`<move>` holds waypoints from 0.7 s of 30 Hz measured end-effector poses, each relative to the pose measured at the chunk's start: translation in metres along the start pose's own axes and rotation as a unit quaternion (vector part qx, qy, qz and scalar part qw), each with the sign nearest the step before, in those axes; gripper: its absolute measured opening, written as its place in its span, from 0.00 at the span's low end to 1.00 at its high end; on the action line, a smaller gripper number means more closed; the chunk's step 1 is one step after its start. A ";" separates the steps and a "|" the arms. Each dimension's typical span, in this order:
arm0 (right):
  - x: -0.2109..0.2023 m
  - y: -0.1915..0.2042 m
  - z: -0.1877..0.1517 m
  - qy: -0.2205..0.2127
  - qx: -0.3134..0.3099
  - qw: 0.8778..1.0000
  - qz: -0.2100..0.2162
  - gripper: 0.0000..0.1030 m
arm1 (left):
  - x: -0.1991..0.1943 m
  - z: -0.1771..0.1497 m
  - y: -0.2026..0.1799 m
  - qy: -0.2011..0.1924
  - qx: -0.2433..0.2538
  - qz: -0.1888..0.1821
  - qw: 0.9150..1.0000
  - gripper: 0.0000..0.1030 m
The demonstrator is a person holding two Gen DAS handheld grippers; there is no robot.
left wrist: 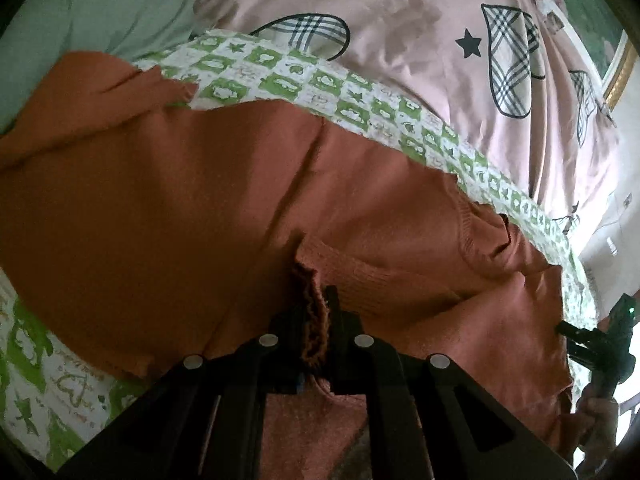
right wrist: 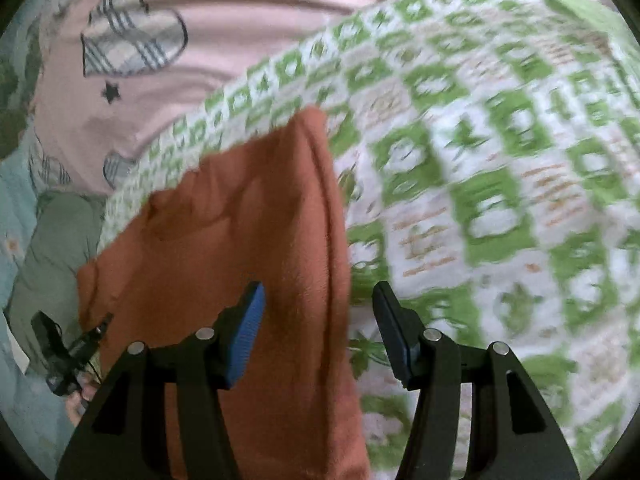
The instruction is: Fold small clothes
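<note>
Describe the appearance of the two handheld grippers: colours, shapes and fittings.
The left gripper and the right gripper are both black, with angular linkage arms with triangular cut-outs and round silver pivot pins. The right gripper's fingers carry ribbed blue pads.

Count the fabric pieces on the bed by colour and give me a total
Rust-orange: 1, the knit garment pinched in the left gripper
Green-and-white checked: 1, the sheet
Pink with plaid shapes: 1, the quilt
Sage green: 1, the cloth
Total: 4
</note>
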State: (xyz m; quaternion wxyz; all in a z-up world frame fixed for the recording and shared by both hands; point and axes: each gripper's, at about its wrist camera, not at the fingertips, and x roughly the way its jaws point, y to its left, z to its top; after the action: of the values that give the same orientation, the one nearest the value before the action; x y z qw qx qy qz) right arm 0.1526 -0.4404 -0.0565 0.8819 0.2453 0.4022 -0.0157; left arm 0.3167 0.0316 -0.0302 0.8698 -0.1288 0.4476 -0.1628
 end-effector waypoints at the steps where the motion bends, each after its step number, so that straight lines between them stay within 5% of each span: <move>1: -0.001 0.002 -0.001 -0.001 -0.009 1.000 -0.002 0.11 | 0.000 0.000 -0.003 -0.003 0.005 0.002 1.000 0.06; 5: -0.030 -0.014 0.002 -0.048 0.014 0.999 0.007 0.10 | -0.009 0.003 -0.022 -0.029 0.027 -0.013 0.999 0.06; 11: -0.013 -0.018 -0.003 -0.016 0.009 0.999 -0.038 0.12 | 0.008 -0.004 -0.028 0.003 0.033 -0.005 0.999 0.07; 14: -0.044 -0.005 -0.003 -0.059 0.001 0.994 -0.096 0.18 | 0.010 0.002 -0.016 0.033 0.022 -0.030 0.999 0.32; 16: -0.059 0.014 -0.006 -0.075 -0.016 0.995 -0.058 0.19 | 0.015 0.010 -0.013 0.046 0.014 -0.037 0.998 0.59; 19: -0.043 0.049 -0.018 -0.033 -0.063 0.997 -0.013 0.24 | 0.030 0.023 -0.019 0.069 0.026 -0.038 0.997 0.57; 21: -0.018 0.060 -0.025 0.001 -0.084 0.996 -0.022 0.24 | 0.036 0.025 -0.033 0.074 0.063 -0.025 0.995 0.25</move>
State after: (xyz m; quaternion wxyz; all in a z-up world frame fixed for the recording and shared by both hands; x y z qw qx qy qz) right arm 0.1368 -0.3792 -0.0324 0.8984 0.1619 0.4082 -0.0010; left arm 0.3512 -0.0108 -0.0305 0.8365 -0.0730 0.4959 -0.2216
